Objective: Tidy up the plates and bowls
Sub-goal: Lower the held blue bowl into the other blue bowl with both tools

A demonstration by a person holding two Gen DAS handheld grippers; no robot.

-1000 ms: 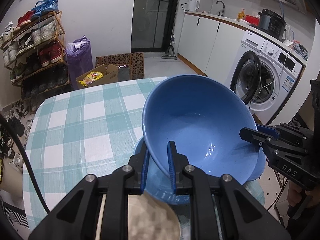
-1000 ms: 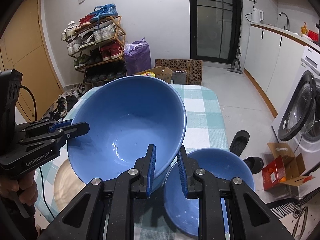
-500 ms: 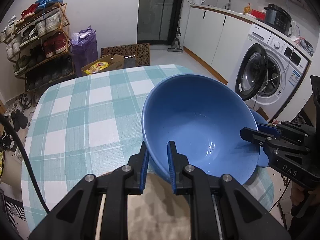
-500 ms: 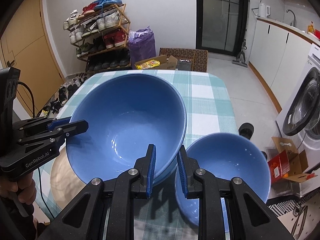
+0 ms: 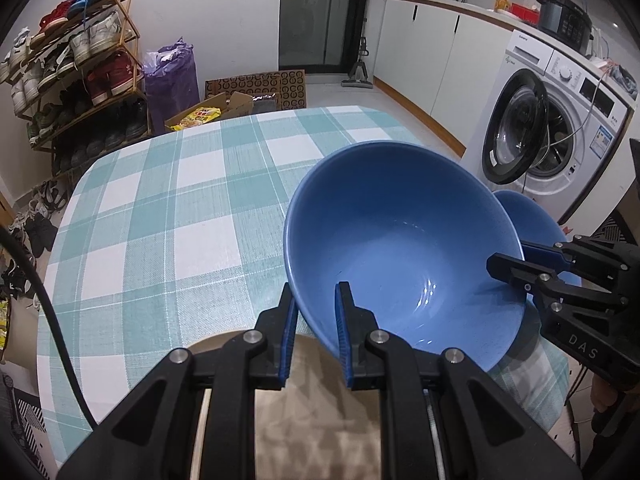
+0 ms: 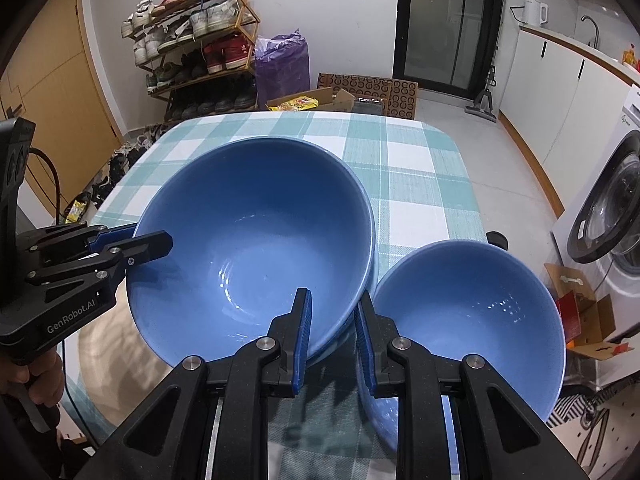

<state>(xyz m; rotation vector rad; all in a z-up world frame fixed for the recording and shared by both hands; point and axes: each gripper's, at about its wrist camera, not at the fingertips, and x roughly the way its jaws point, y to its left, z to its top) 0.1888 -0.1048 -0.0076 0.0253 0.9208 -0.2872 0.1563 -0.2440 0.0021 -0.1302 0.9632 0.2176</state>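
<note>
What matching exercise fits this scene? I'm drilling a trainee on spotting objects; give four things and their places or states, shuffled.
Things:
1. large blue bowl
2. small blue bowl
3. tan plate
4. washing machine

Places or states:
A. on the floor beside the table, door open
B. rim pinched by both grippers
C. on the table, under the left gripper
D. on the table, beside the right gripper

Pairs: 1-B, 2-D, 3-C, 4-A

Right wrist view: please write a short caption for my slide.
Both grippers, left and right, clamp the large blue bowl's rim beside a smaller blue bowl.
</note>
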